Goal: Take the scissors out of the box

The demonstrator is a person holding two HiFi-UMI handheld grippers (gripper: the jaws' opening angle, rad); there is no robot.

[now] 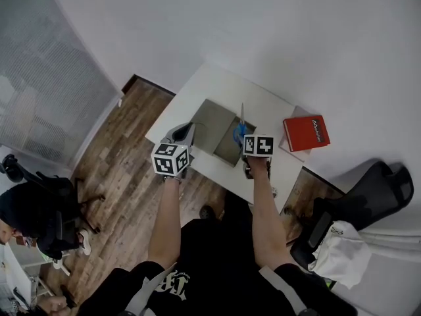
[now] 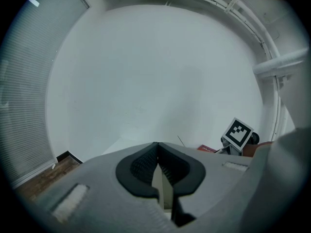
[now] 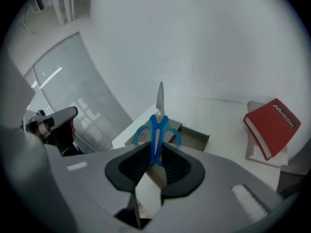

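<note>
Blue-handled scissors [image 3: 156,129] stand upright in my right gripper [image 3: 156,153], which is shut on the handles; the steel blades point up and away. In the head view the scissors [image 1: 240,125] hang over the right part of the open grey box [image 1: 214,129], just ahead of the right gripper [image 1: 245,135]. My left gripper [image 1: 187,133] hovers at the box's left edge. In the left gripper view its pads [image 2: 146,164] meet at the tips, and nothing shows between them on the left gripper [image 2: 157,152].
The box [image 3: 193,136] sits on a small white table [image 1: 263,104] against a white wall. A red book [image 1: 306,132] lies on papers at the table's right end; the book [image 3: 272,126] also shows in the right gripper view. An office chair [image 1: 368,196] stands at the right, wood floor at the left.
</note>
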